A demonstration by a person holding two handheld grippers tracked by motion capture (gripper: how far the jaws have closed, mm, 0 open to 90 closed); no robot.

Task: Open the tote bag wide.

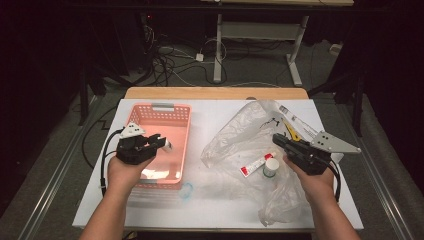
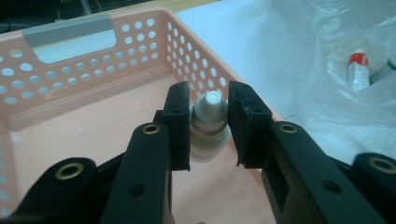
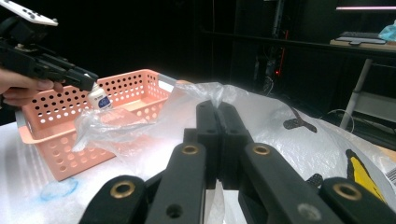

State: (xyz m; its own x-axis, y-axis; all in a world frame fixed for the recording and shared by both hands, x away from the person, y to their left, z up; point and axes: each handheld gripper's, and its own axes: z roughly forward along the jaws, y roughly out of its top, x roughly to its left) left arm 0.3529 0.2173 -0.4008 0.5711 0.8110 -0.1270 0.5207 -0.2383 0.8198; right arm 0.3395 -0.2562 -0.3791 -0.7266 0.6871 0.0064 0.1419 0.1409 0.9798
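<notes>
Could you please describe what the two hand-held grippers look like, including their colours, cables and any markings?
Both grippers are matte black with two blocky fingers on hinged links fitted with brass-coloured rivets. The left gripper and right gripper each carry a pale grey three-cornered plate with small dark holes on top. A black cable trails from the left one. The forearms are bare, with no sleeves visible.

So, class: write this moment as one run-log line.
left gripper: shut on small bottle, above pink basket | right gripper: shut, on plastic bag
</notes>
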